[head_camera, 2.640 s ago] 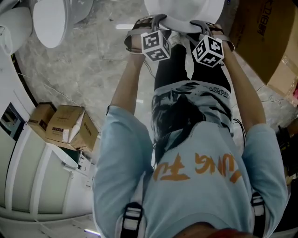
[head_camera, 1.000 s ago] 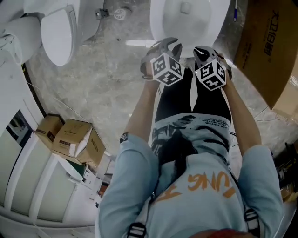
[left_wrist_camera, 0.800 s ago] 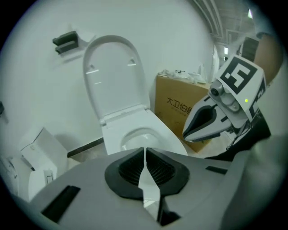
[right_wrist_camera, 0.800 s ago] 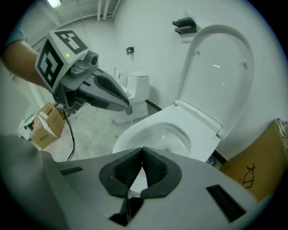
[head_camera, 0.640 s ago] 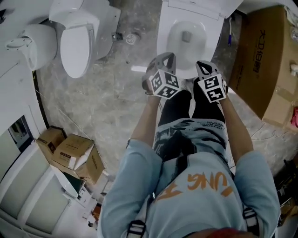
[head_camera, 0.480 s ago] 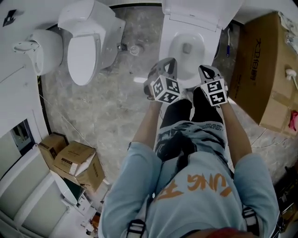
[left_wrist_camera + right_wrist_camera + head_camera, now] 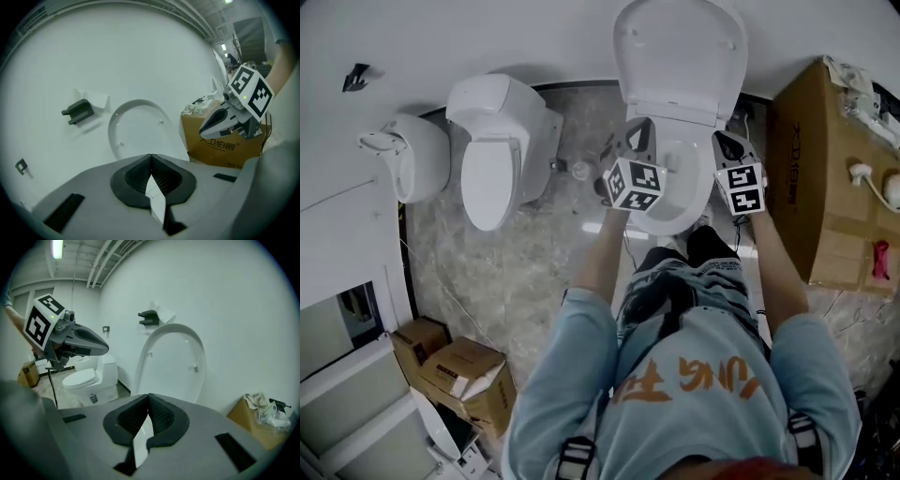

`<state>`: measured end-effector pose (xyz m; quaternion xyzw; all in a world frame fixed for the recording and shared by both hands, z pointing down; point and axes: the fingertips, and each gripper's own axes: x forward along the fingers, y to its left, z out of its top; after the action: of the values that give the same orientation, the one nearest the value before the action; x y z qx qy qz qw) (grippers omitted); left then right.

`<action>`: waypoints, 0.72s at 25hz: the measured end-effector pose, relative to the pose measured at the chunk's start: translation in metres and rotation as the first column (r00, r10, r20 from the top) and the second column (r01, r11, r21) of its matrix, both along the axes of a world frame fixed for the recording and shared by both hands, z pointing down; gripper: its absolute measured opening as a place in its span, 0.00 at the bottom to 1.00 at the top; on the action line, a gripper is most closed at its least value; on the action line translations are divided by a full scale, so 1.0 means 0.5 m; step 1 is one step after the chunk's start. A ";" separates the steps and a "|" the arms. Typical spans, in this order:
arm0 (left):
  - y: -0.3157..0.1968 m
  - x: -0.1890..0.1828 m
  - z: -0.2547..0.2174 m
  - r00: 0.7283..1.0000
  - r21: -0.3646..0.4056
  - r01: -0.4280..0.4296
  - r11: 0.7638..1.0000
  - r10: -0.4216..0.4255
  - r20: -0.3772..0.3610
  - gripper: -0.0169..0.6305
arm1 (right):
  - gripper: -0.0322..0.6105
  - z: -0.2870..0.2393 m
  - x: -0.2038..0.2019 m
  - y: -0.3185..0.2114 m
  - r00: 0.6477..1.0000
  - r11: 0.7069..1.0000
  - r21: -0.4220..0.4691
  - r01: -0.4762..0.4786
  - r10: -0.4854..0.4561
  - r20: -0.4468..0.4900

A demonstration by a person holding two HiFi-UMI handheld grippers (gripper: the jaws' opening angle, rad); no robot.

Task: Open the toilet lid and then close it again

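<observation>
The white toilet's lid [image 7: 680,52] stands raised against the wall, and the bowl [image 7: 678,192] below it lies uncovered. My left gripper [image 7: 639,133] hovers over the bowl's left rim, shut with nothing in it. My right gripper [image 7: 725,142] hovers over the right rim, also shut and empty. In the left gripper view the closed jaws [image 7: 150,158] point at the upright lid [image 7: 136,131], with the right gripper [image 7: 225,121] off to the right. In the right gripper view the closed jaws [image 7: 149,398] face the lid [image 7: 173,362], and the left gripper [image 7: 77,341] is at the left.
A second toilet [image 7: 499,159] and a white wall fixture [image 7: 403,155] stand to the left. A large cardboard box [image 7: 820,187] with loose items on top sits close on the right. Small cartons [image 7: 464,370] lie at the lower left. A dark bracket [image 7: 149,315] hangs on the wall above the lid.
Both grippers have risen from the bowl's front rim and now hang in the air over it. The view has pulled back, so the whole toilet with its upright lid now shows.
</observation>
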<state>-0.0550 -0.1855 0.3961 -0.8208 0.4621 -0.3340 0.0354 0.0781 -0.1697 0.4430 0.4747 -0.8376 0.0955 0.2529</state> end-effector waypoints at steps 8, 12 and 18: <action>-0.175 0.091 -0.146 0.996 0.147 -0.042 0.988 0.029 0.090 0.07 | 0.09 -0.175 0.085 -0.190 0.998 0.984 0.172 -0.050 0.045 0.033; -0.252 0.124 -0.197 0.992 0.192 -0.054 0.980 0.031 0.120 0.07 | 0.14 -0.235 0.117 -0.271 0.999 0.973 0.228 -0.034 0.028 0.031; -0.376 0.136 -0.253 0.983 0.210 -0.088 0.974 0.050 0.179 0.07 | 0.25 -0.281 0.112 -0.383 1.000 0.964 0.265 0.022 -0.025 0.008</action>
<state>0.0130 -0.3737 0.2695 -0.7954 0.4623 -0.3500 0.1764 0.1341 -0.3610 0.3026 0.4935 -0.8500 -0.0175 0.1835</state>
